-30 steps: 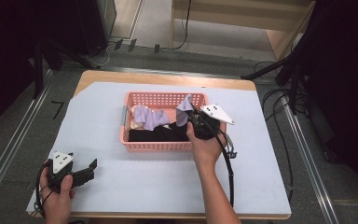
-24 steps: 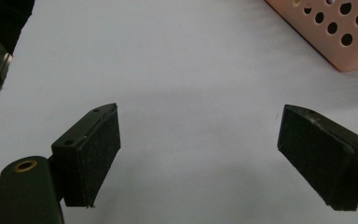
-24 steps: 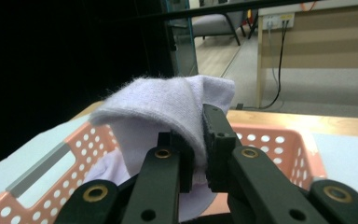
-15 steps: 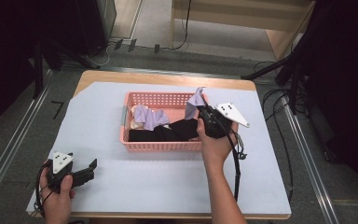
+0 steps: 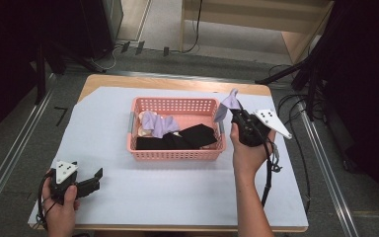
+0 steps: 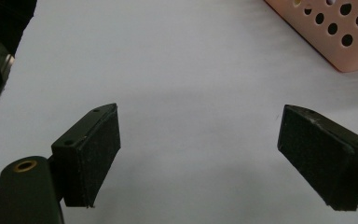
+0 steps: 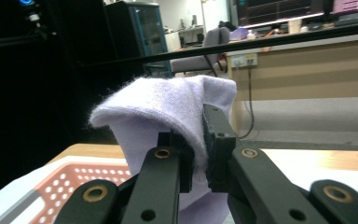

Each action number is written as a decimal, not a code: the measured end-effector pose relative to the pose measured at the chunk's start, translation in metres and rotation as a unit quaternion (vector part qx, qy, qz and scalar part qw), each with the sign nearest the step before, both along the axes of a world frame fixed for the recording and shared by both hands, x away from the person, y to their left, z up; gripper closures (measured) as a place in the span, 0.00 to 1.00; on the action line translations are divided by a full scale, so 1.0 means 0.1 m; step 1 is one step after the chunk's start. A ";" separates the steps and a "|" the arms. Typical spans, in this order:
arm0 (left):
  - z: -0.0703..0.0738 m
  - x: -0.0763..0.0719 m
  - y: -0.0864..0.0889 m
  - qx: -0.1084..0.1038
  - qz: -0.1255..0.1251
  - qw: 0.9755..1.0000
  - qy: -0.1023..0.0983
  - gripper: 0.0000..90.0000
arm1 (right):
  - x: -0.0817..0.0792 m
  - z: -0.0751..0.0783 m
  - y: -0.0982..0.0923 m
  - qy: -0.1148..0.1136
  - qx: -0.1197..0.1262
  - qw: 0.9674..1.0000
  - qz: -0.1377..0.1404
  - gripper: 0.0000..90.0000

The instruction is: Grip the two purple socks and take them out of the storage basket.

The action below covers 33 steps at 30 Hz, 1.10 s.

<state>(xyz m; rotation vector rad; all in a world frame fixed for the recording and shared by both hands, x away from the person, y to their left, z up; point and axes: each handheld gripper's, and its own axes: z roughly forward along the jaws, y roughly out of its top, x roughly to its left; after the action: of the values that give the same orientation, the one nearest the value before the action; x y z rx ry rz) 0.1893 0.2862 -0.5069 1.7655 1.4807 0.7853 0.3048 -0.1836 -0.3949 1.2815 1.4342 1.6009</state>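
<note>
right gripper: is being held beside the right end of the pink basket, above the white sheet; jaws are being kept clamped on a lilac sock.
lilac sock: is being pinched in the right gripper view, draped over the jaw tips, lifted clear of the basket; lower end is being cut off by the jaws and frame edge.
left gripper: is being held low at the near left corner of the sheet, well apart from the basket; in the left gripper view jaws are being kept wide apart, nothing between the pads.
hidden: part of the right gripper body is being covered by the right hand; the left gripper handle is being covered by the left hand.
cut off: a corner of the basket is being shown at the top right of the left gripper view; the basket's contents are being left out of frame there.
basket contents: a second lilac sock, a black cloth, and a pale item at the left end are being held inside.
hard to make out: the pale item is being half buried, kind cannot be told; whether the black cloth is one piece or two cannot be told.
</note>
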 end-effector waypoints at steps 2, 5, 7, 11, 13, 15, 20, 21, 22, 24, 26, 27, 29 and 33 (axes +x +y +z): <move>0.00 0.00 0.00 0.001 0.000 1.000 0.000 0.16 | -0.01 -0.01 -0.08 0.000 0.000 1.000 -0.007 0.94; 0.00 0.00 0.00 0.001 0.001 1.000 0.000 0.16 | -0.03 -0.03 -0.20 0.002 0.003 1.000 -0.018 0.94; 0.00 0.00 0.00 0.000 0.001 1.000 0.000 0.16 | -0.05 -0.06 -0.29 0.004 0.002 1.000 -0.027 0.94; 0.00 0.00 0.00 0.003 0.000 1.000 0.002 0.16 | -0.07 -0.15 -0.46 0.015 0.001 0.999 -0.044 0.94; 0.00 0.00 -0.01 0.003 0.000 1.000 0.002 0.16 | -0.07 -0.22 -0.53 0.024 -0.004 0.998 -0.051 0.94; 0.00 0.00 -0.01 0.004 -0.001 1.000 0.002 0.16 | -0.05 -0.32 -0.60 0.037 -0.004 0.997 -0.060 0.94; 0.01 -0.01 -0.01 0.002 0.000 1.000 0.003 0.16 | 0.03 -0.65 -0.76 0.079 -0.001 0.994 -0.078 0.94; 0.01 -0.01 -0.01 0.002 0.000 1.000 0.004 0.16 | 0.04 -0.71 -0.79 0.086 -0.006 0.993 -0.081 0.94; 0.01 -0.01 -0.01 0.002 0.001 1.000 0.004 0.16 | 0.04 -0.78 -0.81 0.096 -0.008 0.992 -0.083 0.93; 0.01 -0.01 -0.01 0.002 0.001 1.000 0.003 0.16 | 0.05 -0.90 -0.84 0.114 -0.014 0.990 -0.086 0.93; 0.01 -0.01 -0.01 0.002 0.001 1.000 0.003 0.16 | 0.05 -1.01 -0.88 0.130 -0.021 0.987 -0.094 0.93; 0.01 -0.01 -0.01 0.003 0.000 1.000 0.004 0.16 | 0.05 -1.06 -0.90 0.133 -0.027 0.986 -0.098 0.93; 0.01 -0.01 -0.01 0.003 0.000 1.000 0.004 0.16 | 0.02 -1.15 -0.94 0.151 -0.034 0.982 -0.105 0.92; 0.00 -0.01 -0.01 0.002 0.000 1.000 0.002 0.16 | -0.01 -1.26 -1.02 0.163 -0.040 0.980 -0.103 0.80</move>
<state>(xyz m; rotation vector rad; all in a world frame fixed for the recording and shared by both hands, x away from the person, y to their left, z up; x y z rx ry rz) 0.1887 0.2856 -0.5064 1.7715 1.4842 0.7858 0.3036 -0.2858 -0.5213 1.6419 1.4829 1.2247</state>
